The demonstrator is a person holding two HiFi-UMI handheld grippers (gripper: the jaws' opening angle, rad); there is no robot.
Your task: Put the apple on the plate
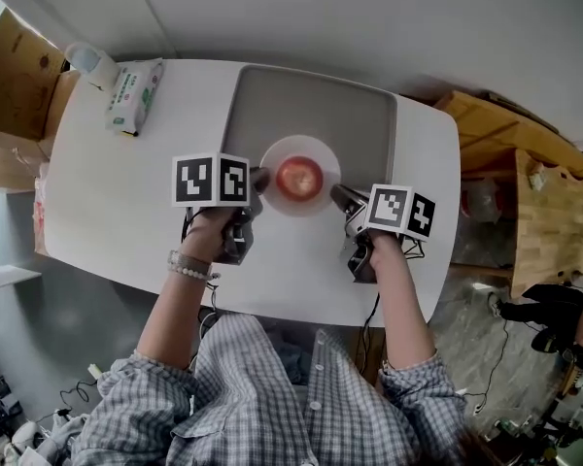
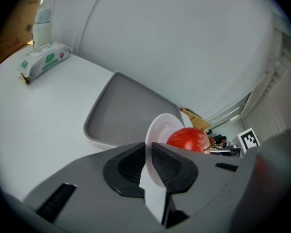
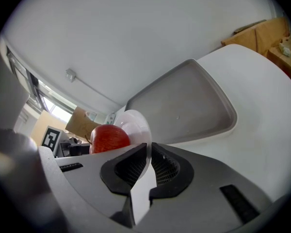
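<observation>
A white counter [image 1: 126, 212] fills the middle of the scene, seen from above. A person in a checked shirt reaches over its near edge with both arms, a tool in each hand. A grey tray [image 1: 369, 124] lies on the far half of the counter. A wipes pack [image 1: 134, 93] lies at the far left corner, with a bottle [image 1: 87, 61] just beside it. A small white plate [image 1: 277, 153] is held over the near part of the tray. The left tool [image 1: 257, 179] pinches the plate's left rim and the right tool [image 1: 338, 194] pinches its right rim, each with the pads pressed on the thin edge. A red apple [image 1: 299, 176] sits in the middle of the plate, between the two tools.
</observation>
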